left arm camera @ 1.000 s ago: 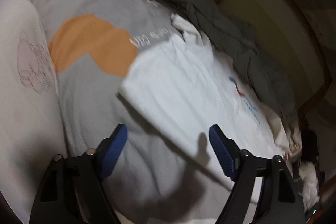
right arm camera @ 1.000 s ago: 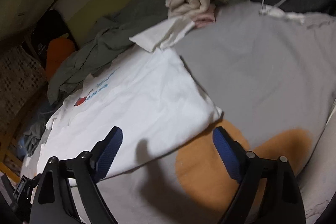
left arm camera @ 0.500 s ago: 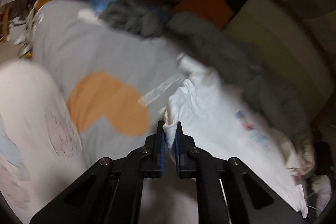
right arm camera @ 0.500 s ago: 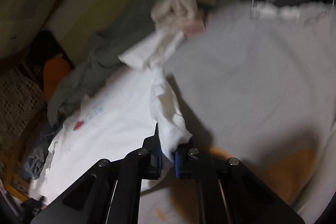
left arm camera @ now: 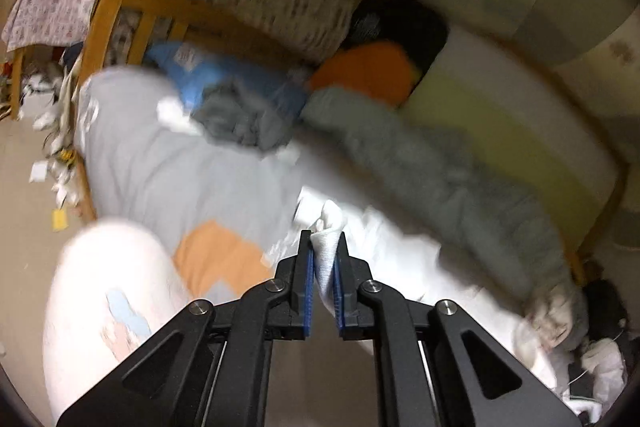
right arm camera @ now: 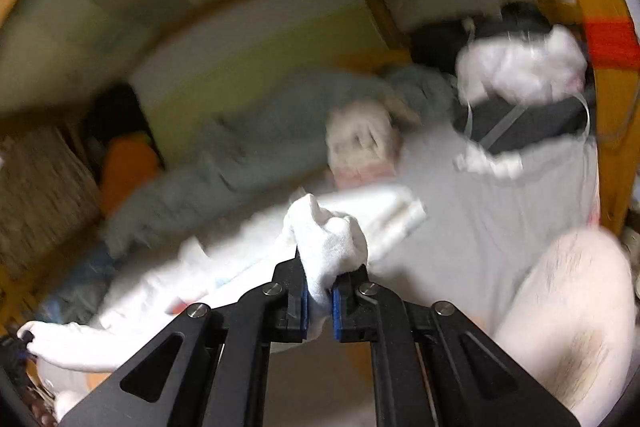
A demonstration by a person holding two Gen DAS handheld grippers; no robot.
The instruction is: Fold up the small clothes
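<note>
Two black grippers, left [left arm camera: 323, 269] and right [right arm camera: 318, 289], are now clamping the white cotton T-shirt's [left arm camera: 400, 259] near corners, which we are lifting off the grey bedsheet [left arm camera: 168, 179] to start folding.

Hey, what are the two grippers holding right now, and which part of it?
Both hold the white shirt. The left gripper and the right gripper each pinch a bunched bit of its near edge.
</note>
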